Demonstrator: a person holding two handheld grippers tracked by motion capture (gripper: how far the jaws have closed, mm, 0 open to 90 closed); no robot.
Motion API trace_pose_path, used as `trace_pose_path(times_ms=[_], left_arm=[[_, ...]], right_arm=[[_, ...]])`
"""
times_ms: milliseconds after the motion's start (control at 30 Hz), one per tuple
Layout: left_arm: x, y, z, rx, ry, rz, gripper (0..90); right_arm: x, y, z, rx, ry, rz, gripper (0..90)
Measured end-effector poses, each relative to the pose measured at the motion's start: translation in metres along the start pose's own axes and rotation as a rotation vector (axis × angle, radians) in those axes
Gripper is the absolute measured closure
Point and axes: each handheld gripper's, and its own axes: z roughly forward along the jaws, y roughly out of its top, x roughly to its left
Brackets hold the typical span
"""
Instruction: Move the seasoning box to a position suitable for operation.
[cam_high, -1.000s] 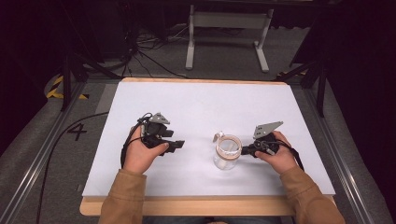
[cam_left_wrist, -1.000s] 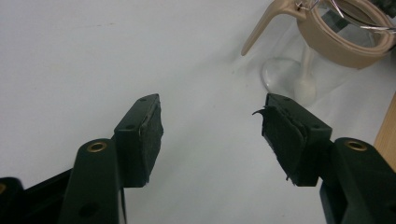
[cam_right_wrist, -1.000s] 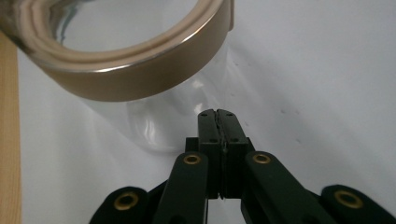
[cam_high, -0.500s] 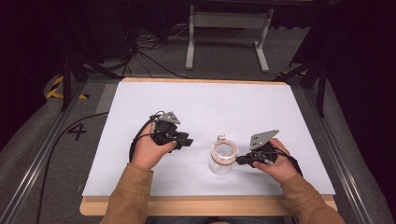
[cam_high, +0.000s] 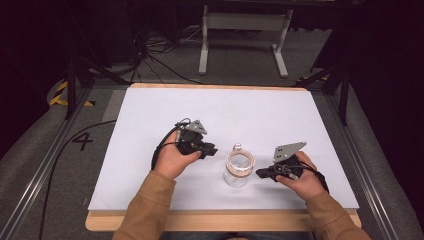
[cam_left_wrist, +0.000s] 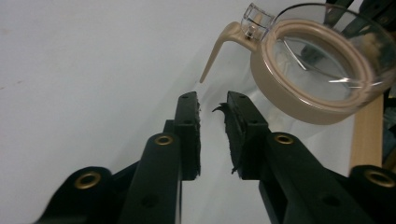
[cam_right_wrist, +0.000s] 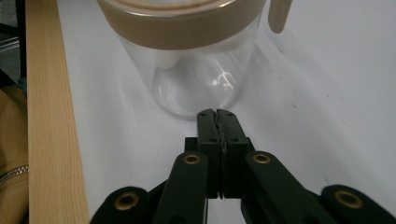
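A clear glass jar (cam_high: 239, 170) with a tan lid ring and a tan clasp stands upright on the white table top (cam_high: 225, 112), near the front. My left gripper (cam_high: 213, 149) lies just left of the jar and points at it. In the left gripper view the jar (cam_left_wrist: 317, 70) is ahead and to the right. The left gripper (cam_left_wrist: 212, 100) is open by a narrow gap with nothing in it. My right gripper (cam_high: 260, 173) lies right of the jar, low by its base. There the right gripper (cam_right_wrist: 217, 114) is shut on nothing, a little short of the jar (cam_right_wrist: 187, 56).
The table's wooden front edge (cam_high: 225, 220) runs close behind both hands, and the wooden edge (cam_right_wrist: 46, 116) also lies left of the jar in the right gripper view. A white metal stand (cam_high: 242, 22) and cables (cam_high: 150, 55) lie on the floor beyond the table.
My left gripper has moved right, closer to the jar. My right gripper has dropped toward the front edge, from the jar's rim to near its base.
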Motion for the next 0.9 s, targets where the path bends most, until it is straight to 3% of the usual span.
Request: trace_pose_path(times_ms=[100,200,433,567,900], left_arm=[[0.001,0.002,0.013,-0.007,0.004,0.026,87.0],[0.006,0.002,0.034,-0.010,-0.028,0.056,88.0],[0.012,0.002,0.055,-0.019,-0.069,0.049,88.7],[0.011,0.006,0.061,-0.018,-0.088,0.061,88.8],[0.009,0.013,0.068,-0.014,-0.079,0.084,86.3]], right_arm=[[0.000,-0.005,-0.006,-0.007,-0.013,0.011,90.0],[0.001,-0.010,-0.011,-0.012,-0.026,0.021,90.0],[0.002,-0.019,-0.019,-0.014,-0.046,0.043,90.0],[0.003,-0.023,-0.023,-0.014,-0.055,0.051,90.0],[0.005,-0.031,-0.028,-0.016,-0.070,0.068,90.0]])
